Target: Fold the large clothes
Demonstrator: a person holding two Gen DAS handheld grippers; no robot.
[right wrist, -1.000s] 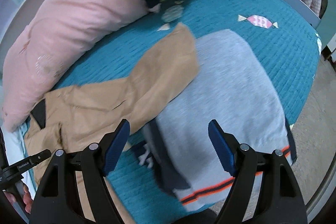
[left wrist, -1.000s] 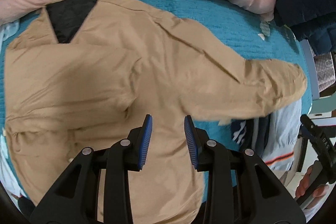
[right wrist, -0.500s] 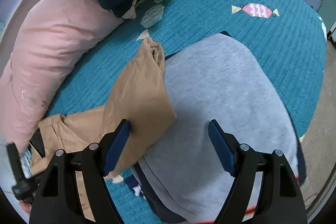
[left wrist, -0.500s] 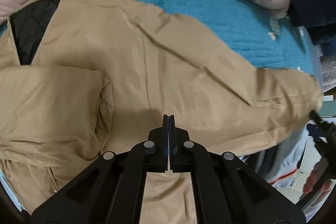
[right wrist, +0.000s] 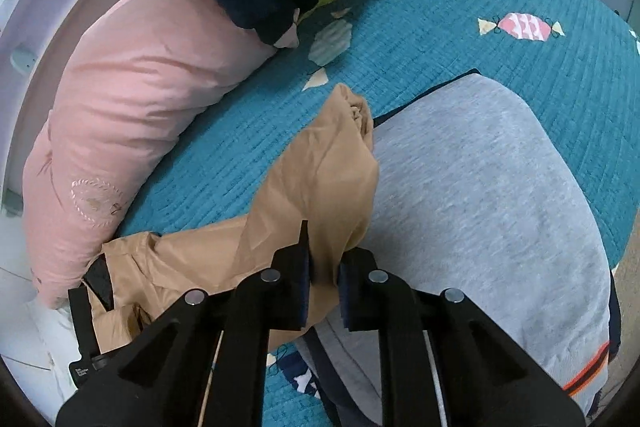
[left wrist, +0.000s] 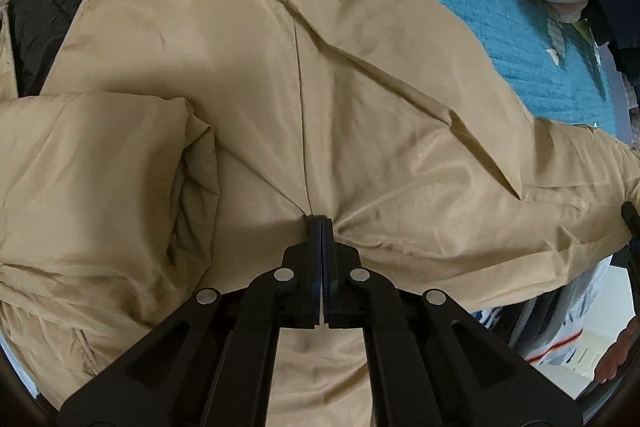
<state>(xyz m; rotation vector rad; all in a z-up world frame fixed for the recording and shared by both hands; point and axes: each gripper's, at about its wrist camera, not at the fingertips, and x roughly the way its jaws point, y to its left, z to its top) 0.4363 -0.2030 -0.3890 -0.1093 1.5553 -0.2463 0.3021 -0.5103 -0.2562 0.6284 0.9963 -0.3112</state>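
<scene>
Tan jacket [left wrist: 360,99] spread on bed [right wrist: 460,7]. Left tongs [left wrist: 321,223] fully closed, pinching fabric at underarm seam. Right tongs [right wrist: 324,267] closing on sleeve [right wrist: 320,179], fabric between pads. Advise firm pinch, sleeve carried flat across body, clear of grey sweater [right wrist: 480,187].

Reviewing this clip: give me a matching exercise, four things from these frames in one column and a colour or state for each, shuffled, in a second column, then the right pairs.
Things:
1. tan jacket
2. pillow
3. folded sweater
4. left gripper

Colour or state:
A. grey, with an orange stripe at its hem
B. pink, lying along the edge of the teal quilt
C. shut, fingertips down on fabric
D. spread out, black lining showing at the collar

Pairs: 1-D, 2-B, 3-A, 4-C
</scene>
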